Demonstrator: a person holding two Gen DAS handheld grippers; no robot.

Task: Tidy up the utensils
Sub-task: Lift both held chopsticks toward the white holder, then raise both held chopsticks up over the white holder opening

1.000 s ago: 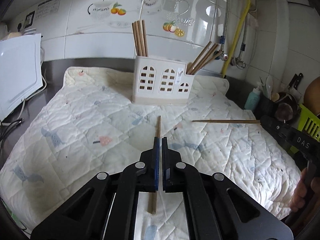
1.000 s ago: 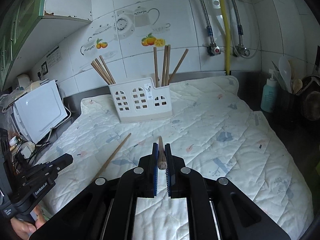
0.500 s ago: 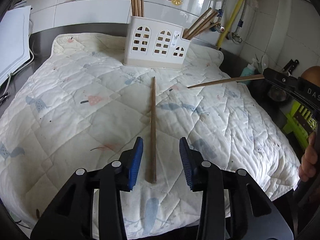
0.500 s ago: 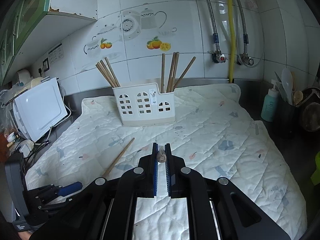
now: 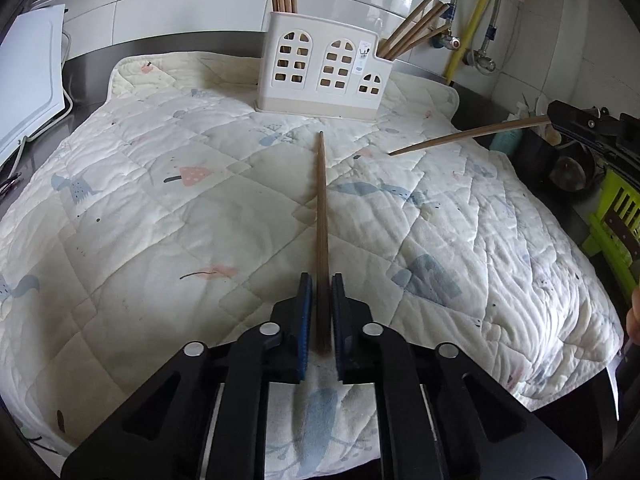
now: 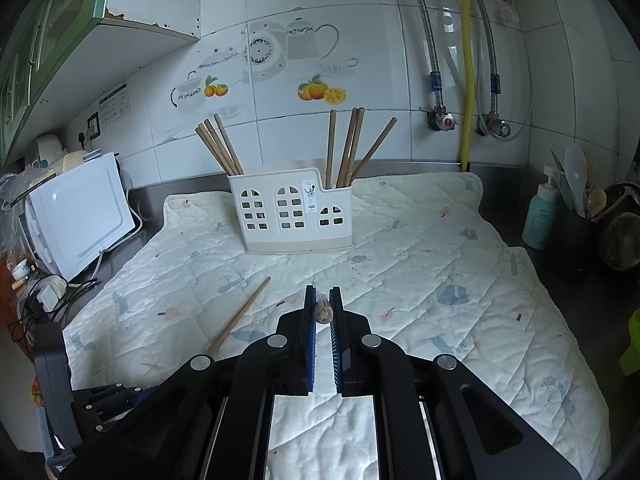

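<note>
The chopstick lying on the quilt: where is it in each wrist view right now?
Left wrist: chopstick on the quilt runs up the centre, near end clamped in the left gripper.
Right wrist: it lies lower left, slanting toward the holder.
Shared landmark: white holder.

You have matt brown wood in the chopstick point(image 5: 321, 216) lying on the quilt point(image 5: 160, 208), a soft stitched cloth, dull and wrinkled. Behind the quilt, the holder point(image 5: 324, 68) looks like smooth cream plastic, and the wall tiles point(image 6: 360, 40) behind it are glossy. The counter point(image 5: 84, 76) around the quilt is dull grey metal.
</note>
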